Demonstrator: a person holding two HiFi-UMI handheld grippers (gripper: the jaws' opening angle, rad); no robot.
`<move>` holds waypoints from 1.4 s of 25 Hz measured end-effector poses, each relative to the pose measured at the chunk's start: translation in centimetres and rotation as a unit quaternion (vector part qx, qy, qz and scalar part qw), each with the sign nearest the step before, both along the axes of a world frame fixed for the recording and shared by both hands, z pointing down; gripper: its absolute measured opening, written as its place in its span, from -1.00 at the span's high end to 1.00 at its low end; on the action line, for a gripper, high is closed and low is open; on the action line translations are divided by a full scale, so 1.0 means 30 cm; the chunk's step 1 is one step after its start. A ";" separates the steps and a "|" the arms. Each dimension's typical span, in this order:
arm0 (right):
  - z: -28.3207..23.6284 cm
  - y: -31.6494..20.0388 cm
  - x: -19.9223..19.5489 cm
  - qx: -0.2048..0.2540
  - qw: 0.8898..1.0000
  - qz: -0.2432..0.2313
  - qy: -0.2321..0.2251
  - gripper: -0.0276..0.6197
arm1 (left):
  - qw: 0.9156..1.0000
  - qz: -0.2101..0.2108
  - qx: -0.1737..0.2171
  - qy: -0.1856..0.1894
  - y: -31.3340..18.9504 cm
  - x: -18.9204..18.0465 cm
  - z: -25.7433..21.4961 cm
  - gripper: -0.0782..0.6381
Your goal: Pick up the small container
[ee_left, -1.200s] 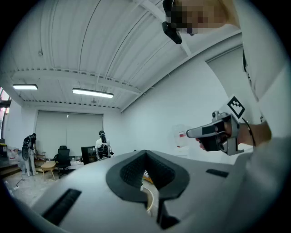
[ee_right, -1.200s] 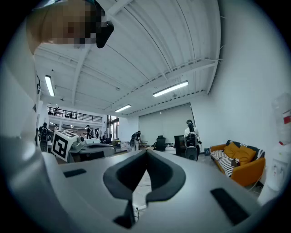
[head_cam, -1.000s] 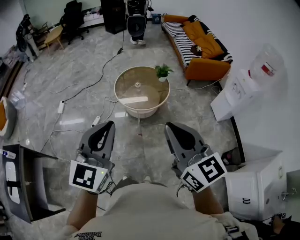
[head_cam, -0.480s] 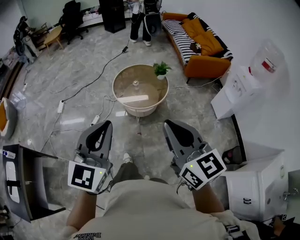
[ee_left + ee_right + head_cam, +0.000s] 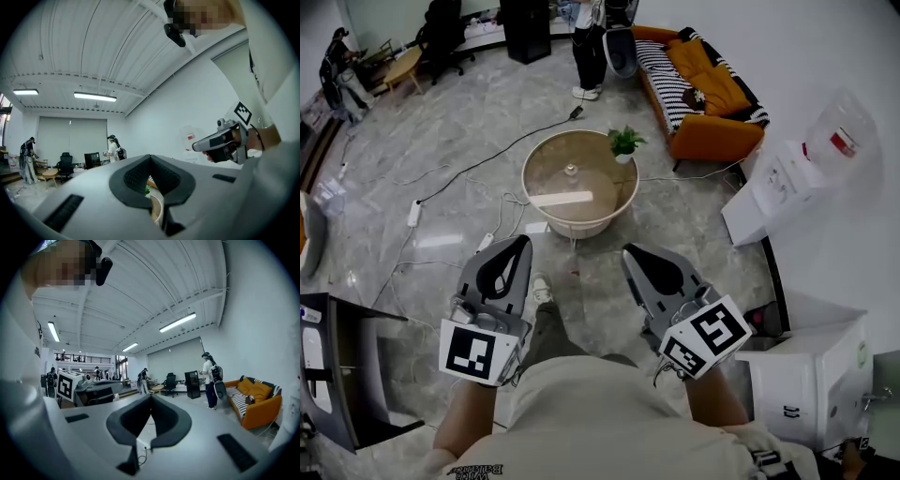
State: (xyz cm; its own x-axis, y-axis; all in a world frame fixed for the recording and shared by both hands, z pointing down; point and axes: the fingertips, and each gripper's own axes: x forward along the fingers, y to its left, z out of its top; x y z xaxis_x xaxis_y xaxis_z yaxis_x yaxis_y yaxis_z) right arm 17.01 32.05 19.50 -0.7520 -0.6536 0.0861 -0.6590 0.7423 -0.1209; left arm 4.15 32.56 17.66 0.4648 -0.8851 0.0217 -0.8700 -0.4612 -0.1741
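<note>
The small container (image 5: pixel 571 171) is a tiny clear thing at the middle of a round glass-topped table (image 5: pixel 581 223), a good way ahead on the floor. Beside it on the table's right rim stands a small green plant (image 5: pixel 624 142). My left gripper (image 5: pixel 517 246) and right gripper (image 5: pixel 630 253) are held side by side at waist height, well short of the table. Both are shut with nothing in them. In the left gripper view the jaws (image 5: pixel 150 158) meet at the tips, and in the right gripper view the jaws (image 5: pixel 150 397) meet too.
Cables (image 5: pixel 487 155) run over the marble floor left of the table. An orange sofa (image 5: pixel 703 94) and a water dispenser (image 5: pixel 787 178) stand at the right, a white box (image 5: pixel 811 375) near right, a dark stand (image 5: pixel 337 366) near left. A person (image 5: pixel 591 47) stands behind the table.
My foot has stepped forward between the grippers and the table sits slightly nearer. The person at the back has moved right, toward the sofa. Both grippers keep their pose.
</note>
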 end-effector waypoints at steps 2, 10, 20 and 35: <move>0.028 -0.048 -0.034 -0.006 1.000 -0.005 0.015 0.93 | 1.000 -0.001 -0.011 0.004 -0.052 -0.026 0.021 0.77; 0.099 -0.311 -0.195 -0.026 0.999 -0.010 0.038 0.93 | 1.000 -0.006 -0.021 0.007 -0.311 -0.196 0.068 0.77; 0.125 -0.782 -0.432 -0.053 0.998 0.014 0.043 0.93 | 0.999 0.011 -0.051 0.009 -0.770 -0.428 0.093 0.77; 0.075 -1.387 -0.705 -0.046 0.994 0.079 0.058 0.93 | 0.995 0.068 -0.073 -0.008 -1.369 -0.714 0.132 0.77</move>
